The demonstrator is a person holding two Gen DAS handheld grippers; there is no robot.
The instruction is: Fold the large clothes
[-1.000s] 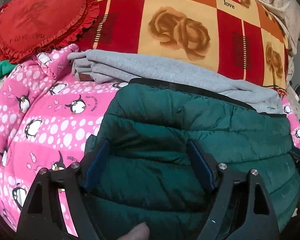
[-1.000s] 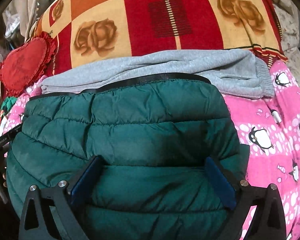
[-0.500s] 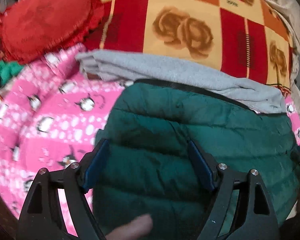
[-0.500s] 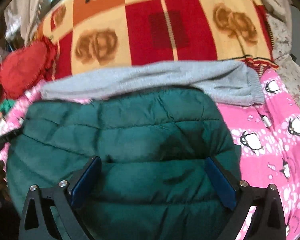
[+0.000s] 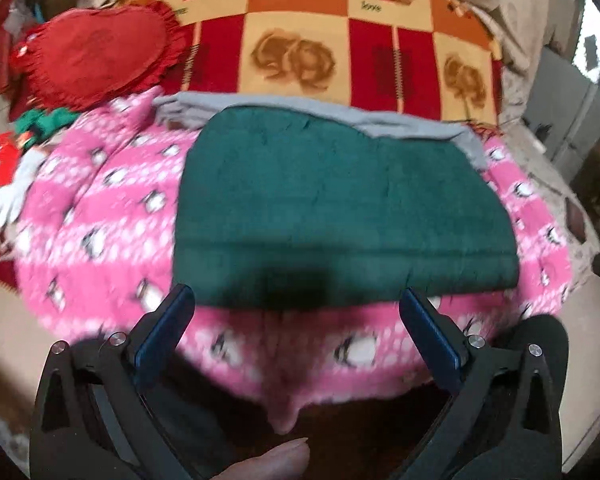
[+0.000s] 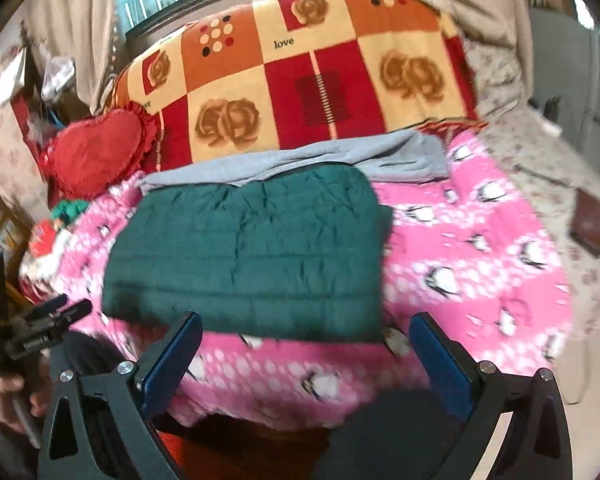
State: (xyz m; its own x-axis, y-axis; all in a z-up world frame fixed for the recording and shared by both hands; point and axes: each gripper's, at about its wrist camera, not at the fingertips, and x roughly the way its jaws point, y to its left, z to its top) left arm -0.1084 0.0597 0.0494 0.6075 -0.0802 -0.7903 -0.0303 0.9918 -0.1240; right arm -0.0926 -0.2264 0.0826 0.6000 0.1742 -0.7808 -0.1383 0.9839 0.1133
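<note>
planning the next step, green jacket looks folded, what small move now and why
Probably reach past the green jacket for the grey garment behind it: the jacket lies as a neat folded block on the pink blanket, and both the left gripper and right gripper are open and empty.

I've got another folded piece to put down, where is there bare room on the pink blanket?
Right of the green jacket the pink blanket is bare. A strip along its near edge is free too. The back is crowded: grey garment, heart cushion.

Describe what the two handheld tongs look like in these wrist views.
Both match: the left tongs and right tongs have black angular frames with triangular cut-outs, silver round bolts, and flat blue pads inside each finger. In the right view, the left unit's black body carries small white lettering, too blurred to read.
</note>
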